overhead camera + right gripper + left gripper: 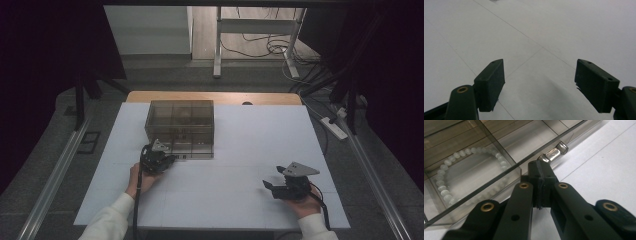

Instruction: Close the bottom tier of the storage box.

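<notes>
At the near-left corner of the box (180, 128), our left claw (541, 173) is pressed together, the metal handle (553, 153) just beyond its tips, long axis running up-right. Our right claw (539, 82) rests apart on the desk (240, 175), well away.

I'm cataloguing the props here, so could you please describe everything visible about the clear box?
The clear box is a smoky, see-through plastic organiser, split by thin walls into compartments. It sits flat at the table's far left-centre. One near compartment holds a pale bead bracelet. A shiny metal handle projects from its front, where the shut left gripper rests.
</notes>
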The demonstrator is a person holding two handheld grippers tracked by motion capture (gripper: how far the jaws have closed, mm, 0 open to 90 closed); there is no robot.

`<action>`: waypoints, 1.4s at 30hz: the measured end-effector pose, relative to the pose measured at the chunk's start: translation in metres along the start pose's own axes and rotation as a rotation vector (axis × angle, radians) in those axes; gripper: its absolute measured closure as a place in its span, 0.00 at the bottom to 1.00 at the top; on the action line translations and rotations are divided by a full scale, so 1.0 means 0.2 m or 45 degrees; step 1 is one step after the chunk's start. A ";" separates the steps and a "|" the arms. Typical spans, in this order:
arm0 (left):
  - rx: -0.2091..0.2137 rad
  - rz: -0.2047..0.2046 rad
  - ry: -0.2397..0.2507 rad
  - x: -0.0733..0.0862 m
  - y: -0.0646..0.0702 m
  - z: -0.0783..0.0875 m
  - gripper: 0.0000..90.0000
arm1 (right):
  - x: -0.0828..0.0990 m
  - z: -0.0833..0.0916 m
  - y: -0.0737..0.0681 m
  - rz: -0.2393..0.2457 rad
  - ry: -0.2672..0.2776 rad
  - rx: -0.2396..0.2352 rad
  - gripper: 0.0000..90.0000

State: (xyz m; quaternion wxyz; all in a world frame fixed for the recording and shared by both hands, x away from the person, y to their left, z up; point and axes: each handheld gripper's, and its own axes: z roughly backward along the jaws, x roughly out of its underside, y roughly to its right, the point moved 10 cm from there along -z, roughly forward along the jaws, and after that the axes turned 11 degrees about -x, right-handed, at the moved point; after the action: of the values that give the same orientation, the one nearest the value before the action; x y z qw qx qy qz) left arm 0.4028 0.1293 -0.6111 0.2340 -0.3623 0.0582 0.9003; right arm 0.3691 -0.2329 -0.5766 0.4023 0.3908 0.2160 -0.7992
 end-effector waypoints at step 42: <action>-0.032 0.054 0.018 -0.08 -0.09 -0.11 0.99 | 0.01 0.01 -0.01 -0.001 -0.007 -0.002 0.26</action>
State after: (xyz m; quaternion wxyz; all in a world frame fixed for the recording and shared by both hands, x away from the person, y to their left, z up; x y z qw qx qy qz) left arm 0.4352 0.1332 -0.6140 0.2099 -0.3703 0.0560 0.9031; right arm 0.3669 -0.2340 -0.5774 0.4030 0.3881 0.2158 -0.8003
